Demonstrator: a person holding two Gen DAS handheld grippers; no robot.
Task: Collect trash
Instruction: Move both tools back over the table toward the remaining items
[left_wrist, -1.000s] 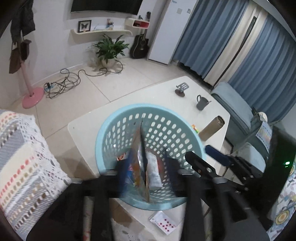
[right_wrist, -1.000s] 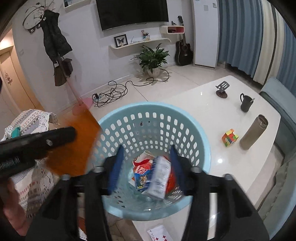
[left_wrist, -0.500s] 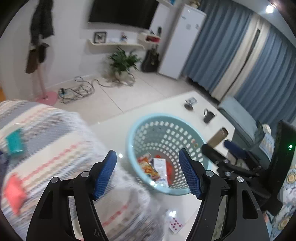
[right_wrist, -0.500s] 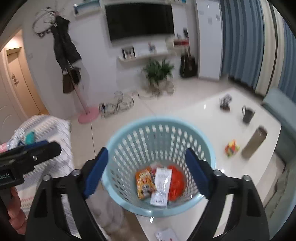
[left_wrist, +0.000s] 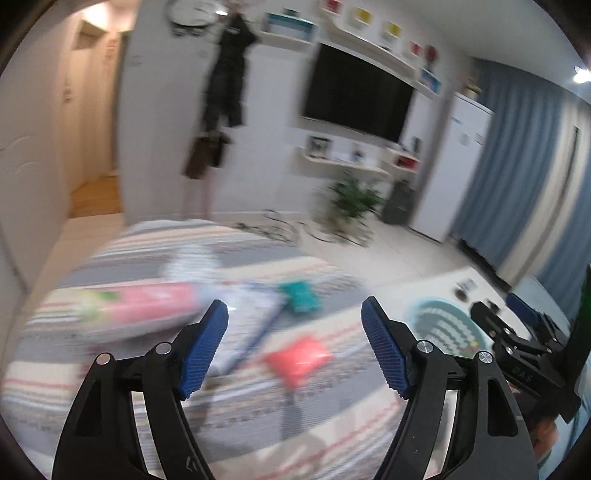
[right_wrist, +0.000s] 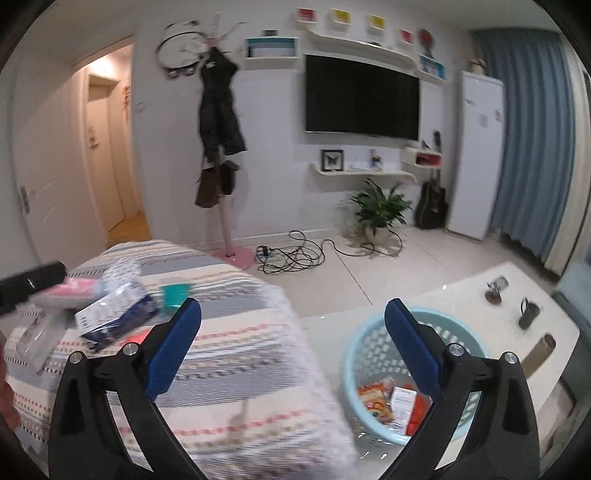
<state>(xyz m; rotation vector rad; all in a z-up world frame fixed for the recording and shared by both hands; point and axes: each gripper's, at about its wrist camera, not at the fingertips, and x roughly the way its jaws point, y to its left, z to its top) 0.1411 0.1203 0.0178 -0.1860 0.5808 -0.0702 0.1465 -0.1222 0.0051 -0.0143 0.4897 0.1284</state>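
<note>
Both grippers, left (left_wrist: 294, 332) and right (right_wrist: 291, 341), spread wide and holding nothing, near the basket (right_wrist: 354, 354), probably ready for blurry wrappers (left_wrist: 298, 360) on the striped blanket (right_wrist: 236, 369) beside it.

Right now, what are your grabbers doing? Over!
Left gripper open, empty. Right gripper open, empty. Pale blue perforated plastic basket holds wrappers; more packets on striped blanket. Nothing blocking.
</note>
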